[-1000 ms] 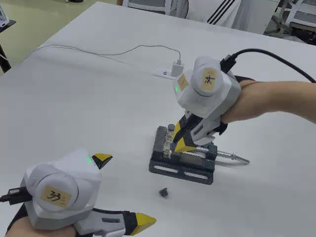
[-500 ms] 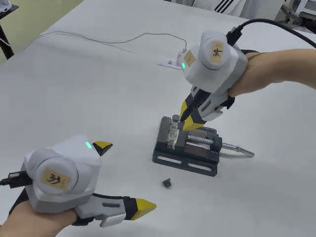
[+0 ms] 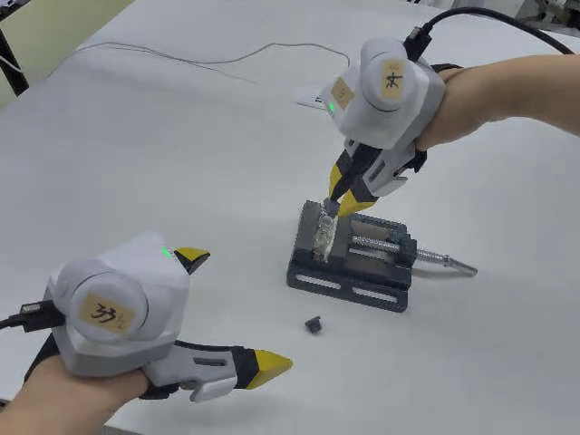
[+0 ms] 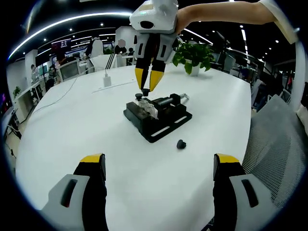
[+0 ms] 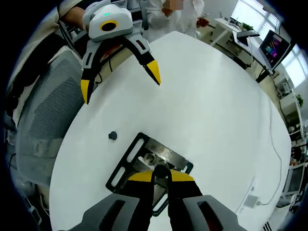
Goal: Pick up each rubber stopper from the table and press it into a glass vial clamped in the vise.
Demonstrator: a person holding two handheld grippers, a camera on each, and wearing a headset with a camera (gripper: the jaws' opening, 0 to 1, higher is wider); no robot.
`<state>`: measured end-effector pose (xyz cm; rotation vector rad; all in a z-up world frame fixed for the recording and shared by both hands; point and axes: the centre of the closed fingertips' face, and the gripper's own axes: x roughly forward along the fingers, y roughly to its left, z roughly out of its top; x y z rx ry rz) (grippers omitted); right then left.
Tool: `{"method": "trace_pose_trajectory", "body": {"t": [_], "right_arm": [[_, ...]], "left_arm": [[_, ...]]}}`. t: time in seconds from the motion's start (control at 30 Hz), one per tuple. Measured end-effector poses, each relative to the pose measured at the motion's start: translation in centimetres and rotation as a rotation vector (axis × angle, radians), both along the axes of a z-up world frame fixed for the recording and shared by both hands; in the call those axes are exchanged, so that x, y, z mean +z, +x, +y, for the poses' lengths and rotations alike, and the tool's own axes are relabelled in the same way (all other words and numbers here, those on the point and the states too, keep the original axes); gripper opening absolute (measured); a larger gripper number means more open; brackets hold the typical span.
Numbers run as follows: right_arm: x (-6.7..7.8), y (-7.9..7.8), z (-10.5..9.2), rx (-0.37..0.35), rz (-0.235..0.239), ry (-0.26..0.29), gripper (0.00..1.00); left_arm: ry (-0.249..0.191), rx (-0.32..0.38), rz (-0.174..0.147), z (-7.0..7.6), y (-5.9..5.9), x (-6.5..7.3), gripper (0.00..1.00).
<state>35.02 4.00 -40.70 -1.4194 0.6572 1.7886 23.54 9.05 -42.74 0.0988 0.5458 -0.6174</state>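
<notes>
White table (image 3: 136, 163); black vise (image 3: 349, 281) with a silver screw (image 3: 435, 262); clear vial (image 3: 323, 240); dark grey stopper (image 5: 161, 171) at the right gripper (image 3: 335, 207) tips; loose stopper (image 3: 314, 323) dark grey too; left gripper (image 3: 236, 310) and right alike pale grey, jaws black tipped yellow, tan labels.

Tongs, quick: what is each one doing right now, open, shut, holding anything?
Left tongs: open, holding nothing.
Right tongs: shut on a rubber stopper, over the vial in the vise.
</notes>
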Motion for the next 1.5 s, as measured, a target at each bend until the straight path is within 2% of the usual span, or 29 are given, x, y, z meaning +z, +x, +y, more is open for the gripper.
{"method": "trace_pose_trajectory", "body": {"t": [0.7,0.83,1.1,1.3,1.5], "right_arm": [[-1.9,0.7,0.2,0.001,0.016,-0.021,0.05],[-1.9,0.9,0.2,-0.007,0.023,-0.020,0.05],[-1.7,0.4,0.3,-0.004,0.006,-0.033,0.05],[-1.7,0.3,0.3,-0.063,-0.007,-0.040,0.04],[-1.5,-0.3,0.3,-0.091,-0.027,-0.043,0.04]], "left_arm": [[-0.006,0.005,0.022,0.0,0.0,-0.6,0.92],[-0.007,0.004,0.027,0.0,-0.1,-0.8,0.92],[-0.009,-0.004,0.029,-0.3,0.0,-0.8,0.91],[-0.010,-0.004,0.030,-0.3,-0.1,-0.9,0.91],[-0.015,-0.001,0.028,-0.4,-0.2,-0.8,0.91]]}}
